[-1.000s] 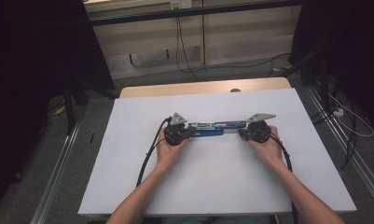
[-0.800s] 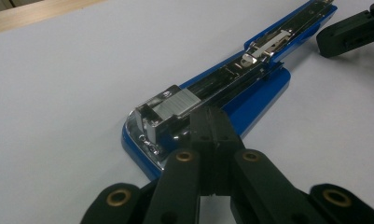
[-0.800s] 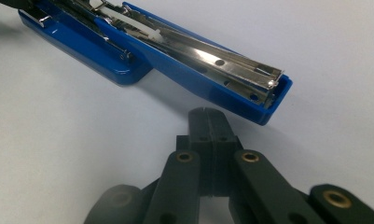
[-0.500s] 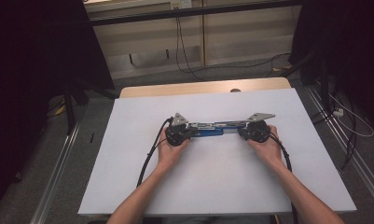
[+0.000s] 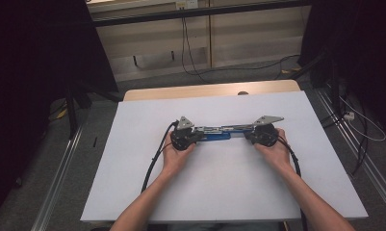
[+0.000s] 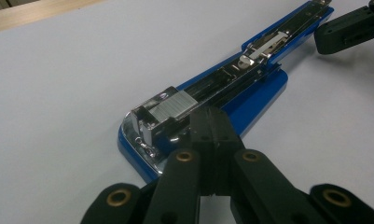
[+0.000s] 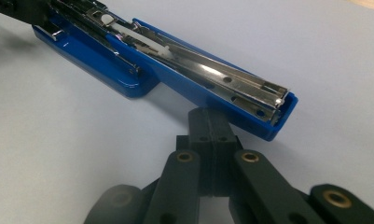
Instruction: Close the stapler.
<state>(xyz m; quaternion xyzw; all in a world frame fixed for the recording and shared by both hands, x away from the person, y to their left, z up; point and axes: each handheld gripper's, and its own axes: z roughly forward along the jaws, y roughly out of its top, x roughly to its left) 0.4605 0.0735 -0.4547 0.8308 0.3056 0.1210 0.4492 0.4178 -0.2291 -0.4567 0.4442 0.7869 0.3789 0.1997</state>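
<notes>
Blue stapler lying opened flat on the desk, closed tongs at each end.

The left tongs (image 5: 193, 136), jaws pressed together with nothing between them, rest their tip on the base end of the stapler (image 5: 218, 133), likely pinning it to the white desk (image 5: 229, 192). The stapler lies mid-desk, swung open, metal staple channel facing up. The right tongs (image 5: 250, 135), equally closed and empty, sit just beside the lid's far end, seemingly bracing it.
</notes>
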